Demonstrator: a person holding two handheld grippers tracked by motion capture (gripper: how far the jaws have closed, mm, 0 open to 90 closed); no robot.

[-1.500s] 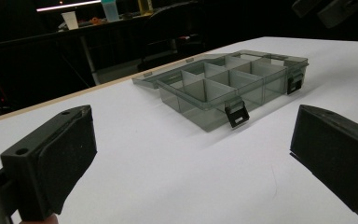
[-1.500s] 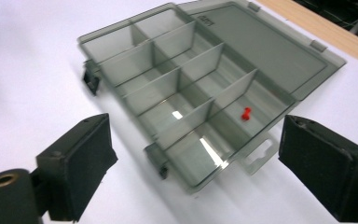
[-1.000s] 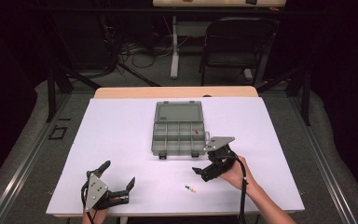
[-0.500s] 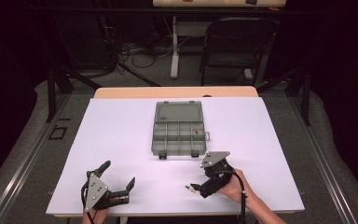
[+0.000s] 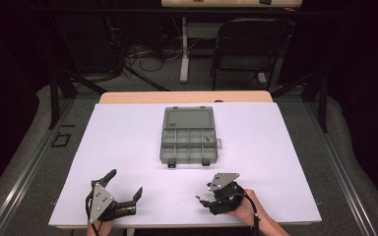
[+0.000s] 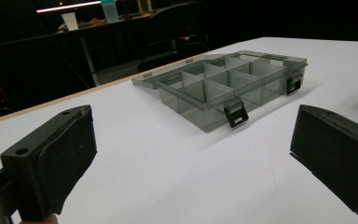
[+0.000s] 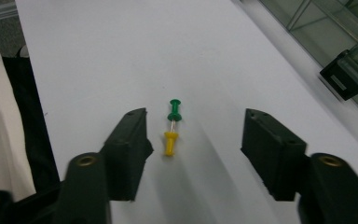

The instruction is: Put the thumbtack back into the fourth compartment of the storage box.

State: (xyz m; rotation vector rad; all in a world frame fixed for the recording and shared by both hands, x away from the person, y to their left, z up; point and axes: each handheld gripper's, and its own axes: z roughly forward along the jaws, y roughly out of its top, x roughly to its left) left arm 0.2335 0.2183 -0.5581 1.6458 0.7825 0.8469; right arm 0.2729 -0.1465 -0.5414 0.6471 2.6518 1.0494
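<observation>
Down and toward the bottom edge of the high view is where the right gripper (image 5: 204, 202) has travelled: a second ago it hung just below the lower right corner of the organizer box (image 5: 189, 134), and now it sits low in the lower middle of the frame, over the white table (image 5: 128, 132). The left gripper (image 5: 128, 189) has not shifted from its spot at the lower left, jaws spread wide with nothing between them, the box ahead of it in its own view.

Largest first: the grey compartment box lies open at the centre of the table, lid folded back, with a small red item (image 5: 207, 139) in one right-hand cell.

In the right gripper view, two push pins lie on the sheet near the middle of the frame, a green push pin (image 7: 174, 109) above and a yellow push pin (image 7: 170, 142) below, seemingly tip to tip. Both sit between the spread jaws, closer to the left one, and neither is gripped.

My reading is that the move lined the released claw up for a pick, probably the yellow pin, to carry to the box. Since the pins touch or nearly so, closing may catch or scatter both.
</observation>
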